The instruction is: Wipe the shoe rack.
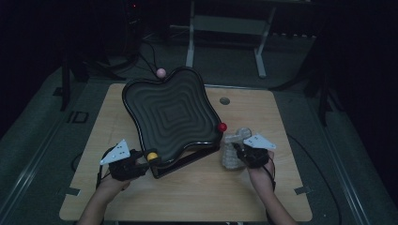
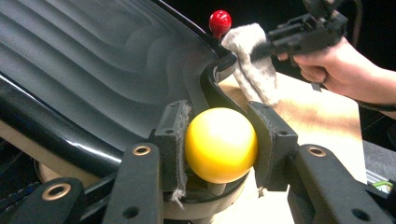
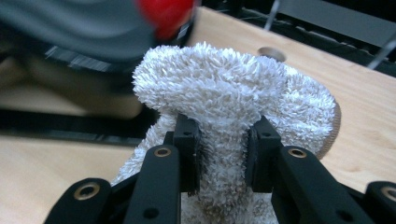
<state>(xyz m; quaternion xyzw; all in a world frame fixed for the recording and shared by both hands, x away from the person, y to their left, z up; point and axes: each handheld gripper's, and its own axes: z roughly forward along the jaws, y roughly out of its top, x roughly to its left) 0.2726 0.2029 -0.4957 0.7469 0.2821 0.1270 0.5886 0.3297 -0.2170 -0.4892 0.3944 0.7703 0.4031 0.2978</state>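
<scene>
A wavy black tray (image 1: 171, 115) with stepped ridges stands tilted on the wooden table (image 1: 197, 187), its near edge raised on a black frame. Three ball knobs sit at its corners: yellow (image 1: 152, 156), red (image 1: 222, 127) and pink (image 1: 161, 72). My left gripper (image 1: 141, 161) is shut on the yellow knob (image 2: 220, 144), both pads pressed against its sides. My right gripper (image 1: 240, 150) is shut on a bunched white towel (image 3: 233, 98), which hangs beside the tray's red-knob corner (image 2: 220, 22). The towel (image 2: 252, 60) drapes down toward the table.
A small round hole (image 1: 225, 101) is set in the table at the back right. Behind the table a white stand (image 1: 225, 33) and cables lie on the dark floor. Bare wood spreads in front of the tray.
</scene>
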